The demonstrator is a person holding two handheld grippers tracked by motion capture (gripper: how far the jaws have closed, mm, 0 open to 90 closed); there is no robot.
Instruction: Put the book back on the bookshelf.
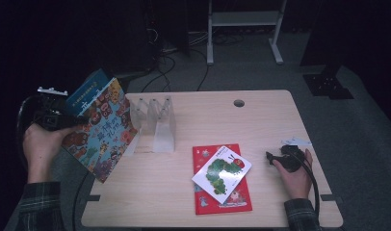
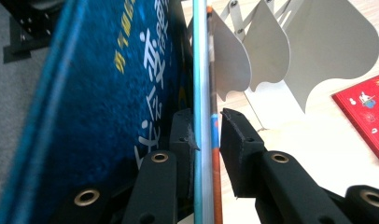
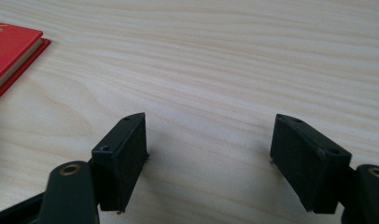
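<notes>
Over at the left edge of the table (image 1: 184, 202), the left gripper (image 1: 63, 120) is up in the air with two thin books between its jaws: a blue-covered book (image 1: 90, 89) behind and a colourful picture book (image 1: 103, 130) in front, both tilted and overhanging the table's corner; the left hand (image 1: 39, 147) grips the tool from below. From the left gripper view we look along the spines; the blue-covered book (image 2: 108, 107) spreads out to the left, the picture book's teal and orange edge (image 2: 207, 140) runs straight up between the black pads; the left pad sits against the books, while a thin gap shows beside the right pad, so the pinch looks loose, the jaws narrow but not clamped. Just beyond stands the white folding book rack (image 1: 155, 122), its curved dividers (image 2: 271, 51) upright and close to the books' top edge, though not touching as far as can be seen. Across the table, a red book (image 1: 232, 199) lies flat near the front, and a white caterpillar book (image 1: 221, 174) rests askew on top of it. Further right, the right gripper (image 1: 270, 157) lies low on the wood in the right hand (image 1: 295, 175); its jaws stand wide with nothing between them, bare woodgrain under the pads (image 3: 124, 158); the red book's corner (image 3: 12, 51) peeks in at the upper left of that view.
</notes>
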